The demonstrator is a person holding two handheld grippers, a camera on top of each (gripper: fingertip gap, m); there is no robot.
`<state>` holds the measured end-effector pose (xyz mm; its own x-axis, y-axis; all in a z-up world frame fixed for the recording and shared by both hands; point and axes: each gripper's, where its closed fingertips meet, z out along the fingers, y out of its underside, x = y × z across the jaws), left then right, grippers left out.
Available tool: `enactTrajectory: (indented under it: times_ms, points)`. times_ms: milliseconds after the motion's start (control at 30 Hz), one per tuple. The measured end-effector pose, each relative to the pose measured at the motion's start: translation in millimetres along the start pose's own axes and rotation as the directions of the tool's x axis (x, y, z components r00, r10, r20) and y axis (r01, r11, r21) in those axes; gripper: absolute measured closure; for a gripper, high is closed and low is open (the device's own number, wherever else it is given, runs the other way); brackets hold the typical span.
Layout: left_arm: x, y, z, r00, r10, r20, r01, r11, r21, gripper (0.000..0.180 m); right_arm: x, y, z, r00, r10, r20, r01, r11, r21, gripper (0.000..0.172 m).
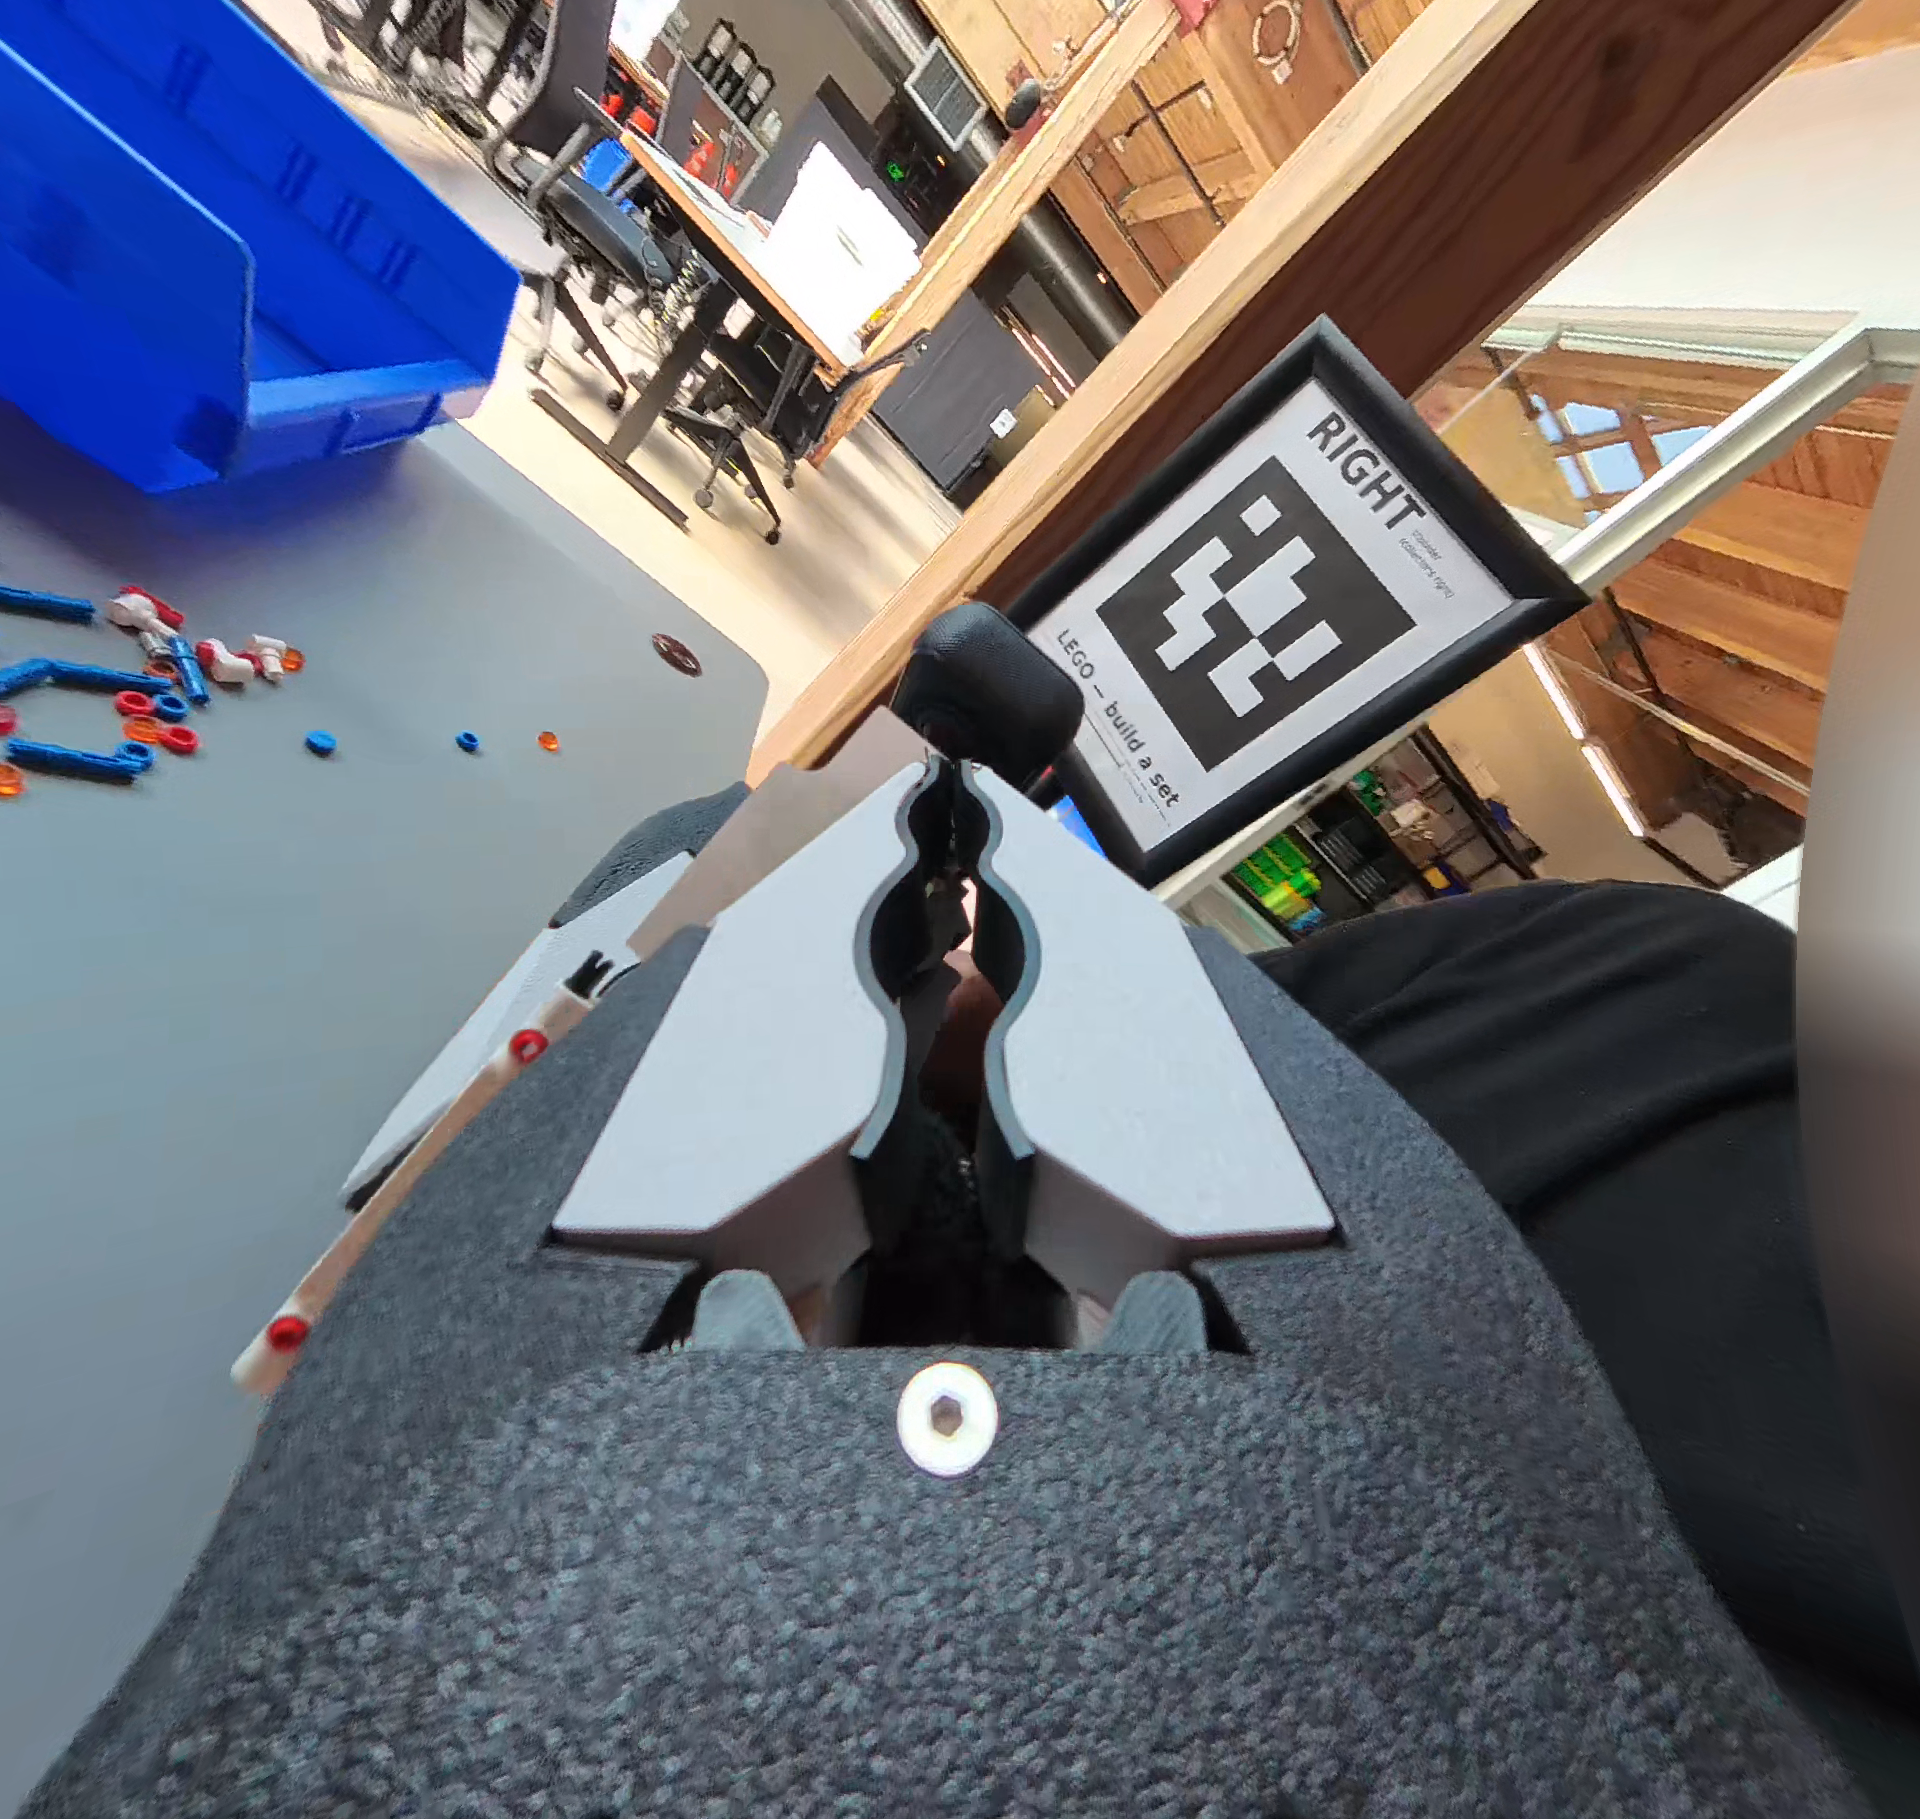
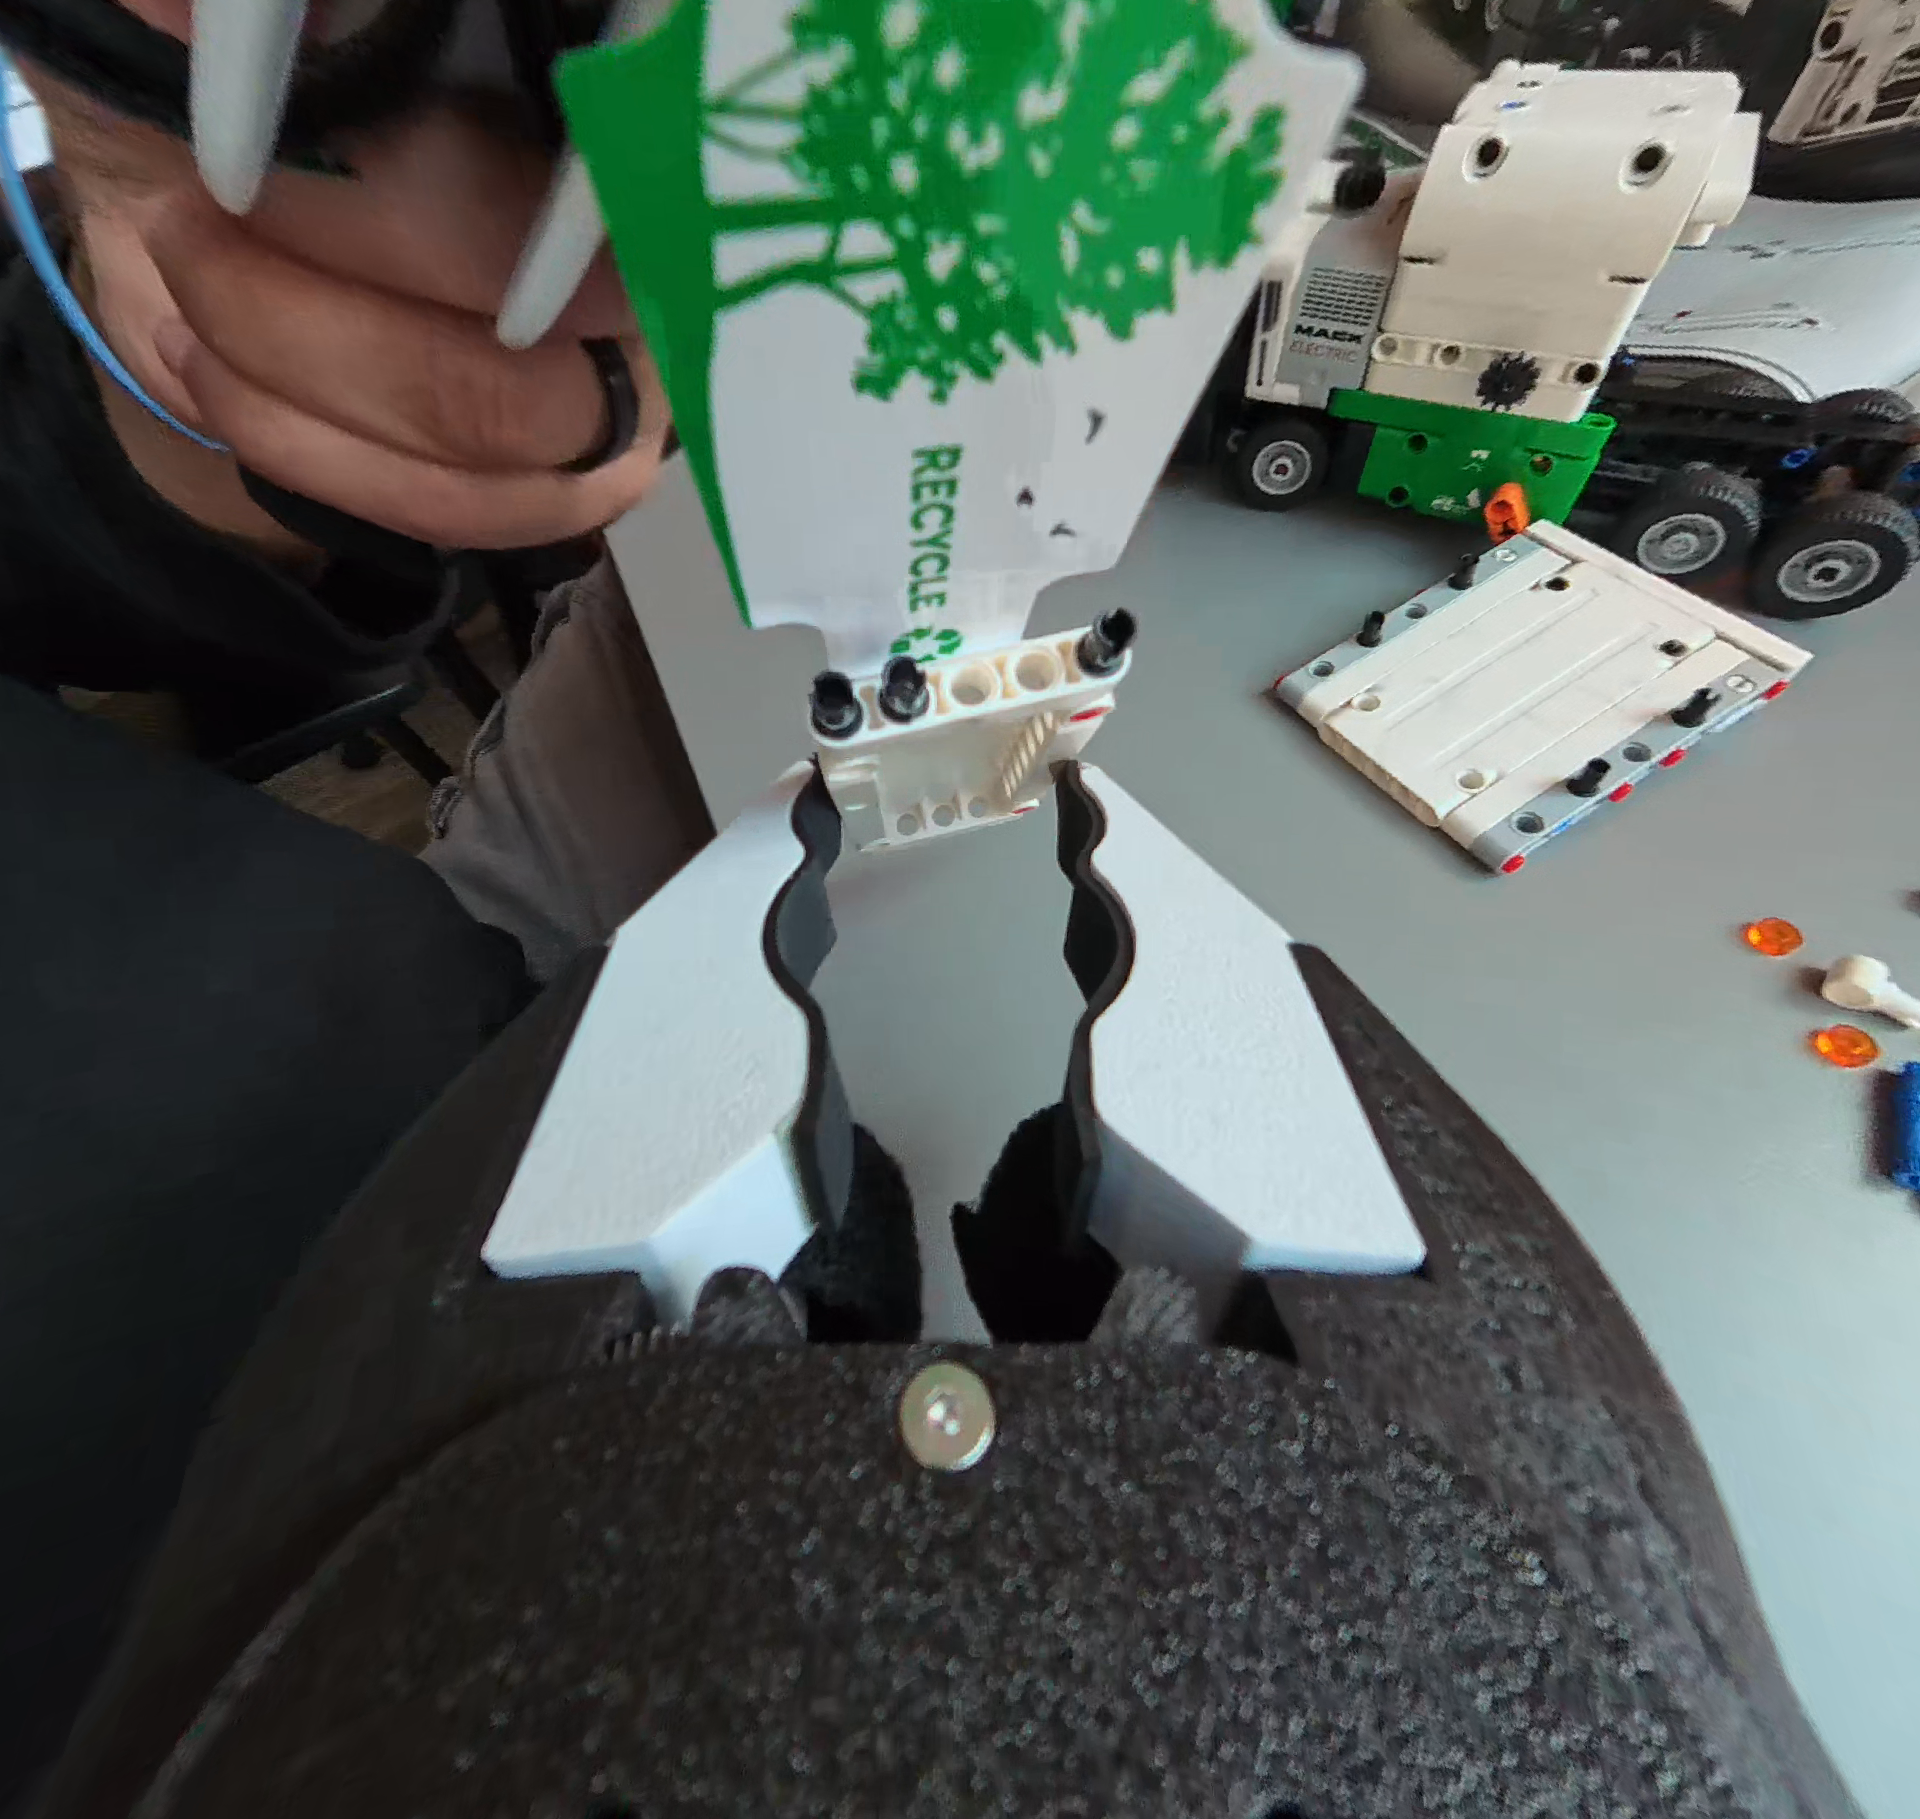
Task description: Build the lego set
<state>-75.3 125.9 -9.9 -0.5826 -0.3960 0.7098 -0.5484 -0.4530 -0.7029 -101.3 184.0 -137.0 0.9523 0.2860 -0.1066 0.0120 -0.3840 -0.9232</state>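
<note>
In my left wrist view, going from the left side, the blue plastic bin [image 1: 208,242] stands at the far part of the grey table [image 1: 364,834], and small blue, red and orange loose pieces [image 1: 135,689] lie before it. The rounded table edge [image 1: 753,689] is close behind them, with open floor and office chairs beyond. My left gripper [image 1: 951,782] is tilted upward and its jaws are closed together, with nothing between them that I can see. Just past the tips is a black rounded knob [image 1: 987,689] and a black-framed marker card [image 1: 1299,606].

In my right wrist view, a hand [image 2: 395,356] is at the upper left. My right gripper [image 2: 940,793] is partly open and its tips clamp a white block of beams with black pins [image 2: 956,730], which carries a white panel with a green tree print [image 2: 935,263], raised above the table edge. To the right the table has free room, then a flat white and grey plate assembly [image 2: 1538,699] and a white and green toy truck [image 2: 1455,315], seen only here
</note>
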Motion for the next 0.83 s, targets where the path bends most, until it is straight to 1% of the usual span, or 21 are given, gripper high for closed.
enactTrajectory:
  times_ms: [133,167,200,233,267,300,333,367,400,467,500,533,600,667,733,833]
  points:
    - [0.8,-14.9,-21.5,0.978,0.157,0.137,-0.166,0.985,0.051,0.180,18.4,-2.9,-4.5,0.997,0.056,-0.046,-0.054,0.998,0.040,0.131]
    - [12.5,-20.9,-26.7,0.979,0.179,0.098,-0.188,0.978,0.089,0.180,20.6,-4.9,-6.1,0.996,0.070,-0.049,-0.067,0.996,0.051,0.132]
    - [27.5,-29.0,-32.4,0.982,0.183,0.046,-0.188,0.973,0.132,0.180,27.1,7.5,-3.7,0.994,0.082,-0.079,-0.085,0.996,-0.029,0.131]
    - [31.5,-37.2,-38.7,0.976,0.202,0.076,-0.212,0.965,0.152,0.180,31.8,15.9,-1.7,0.990,0.097,-0.103,-0.104,0.992,-0.070,0.131]
    - [23.6,-43.2,-45.9,0.951,0.254,0.176,-0.279,0.950,0.140,0.180,30.3,10.0,-2.4,0.989,0.125,-0.084,-0.129,0.991,-0.037,0.131]
    - [14.0,-46.6,-53.8,0.928,0.277,0.251,-0.315,0.941,0.125,0.180,27.9,-4.8,-5.8,0.989,0.139,-0.056,-0.137,0.989,0.051,0.132]
    - [11.9,-48.0,-59.7,0.943,0.237,0.235,-0.276,0.949,0.149,0.180,25.7,-15.7,-9.5,0.989,0.147,-0.029,-0.143,0.984,0.111,0.132]
    - [13.6,-49.0,-63.8,0.968,0.176,0.178,-0.209,0.959,0.191,0.180,24.8,-21.8,-12.4,0.991,0.137,-0.014,-0.133,0.980,0.149,0.131]
    - [14.2,-50.9,-67.8,0.980,0.144,0.138,-0.174,0.955,0.239,0.180,24.3,-25.6,-14.7,0.992,0.127,-0.004,-0.124,0.975,0.185,0.131]
    - [10.0,-56.7,-75.7,0.986,0.118,0.116,-0.151,0.926,0.345,0.180,19.2,-41.8,-21.4,0.990,0.129,0.048,-0.138,0.941,0.310,0.131]
    - [10.0,-60.0,-78.5,0.992,0.098,0.084,-0.124,0.909,0.399,0.180,15.4,-51.8,-24.9,0.990,0.122,0.075,-0.142,0.916,0.377,0.131]
    - [9.1,-62.7,-80.2,0.996,0.075,0.052,-0.090,0.890,0.448,0.180,15.7,-60.6,-28.0,0.992,0.111,0.064,-0.128,0.886,0.445,0.131]
    - [5.2,-68.1,-82.8,1.000,0.024,0.009,-0.025,0.846,0.533,0.180,14.6,-70.4,-29.2,0.997,0.074,0.021,-0.074,0.852,0.519,0.131]
    - [13.5,-76.0,-87.6,0.996,0.008,-0.091,0.049,0.793,0.607,0.180,11.0,-80.9,-30.0,0.999,0.049,-0.004,-0.037,0.801,0.598,0.131]
    - [22.9,-83.1,-94.4,0.984,0.016,-0.177,0.110,0.726,0.679,0.180,10.7,-88.4,-27.9,0.999,0.033,-0.027,-0.008,0.765,0.644,0.132]
    - [27.8,-87.3,-97.6,0.963,0.021,-0.270,0.191,0.653,0.733,0.180,21.6,-101.2,-25.5,0.995,0.000,-0.096,0.068,0.706,0.705,0.131]
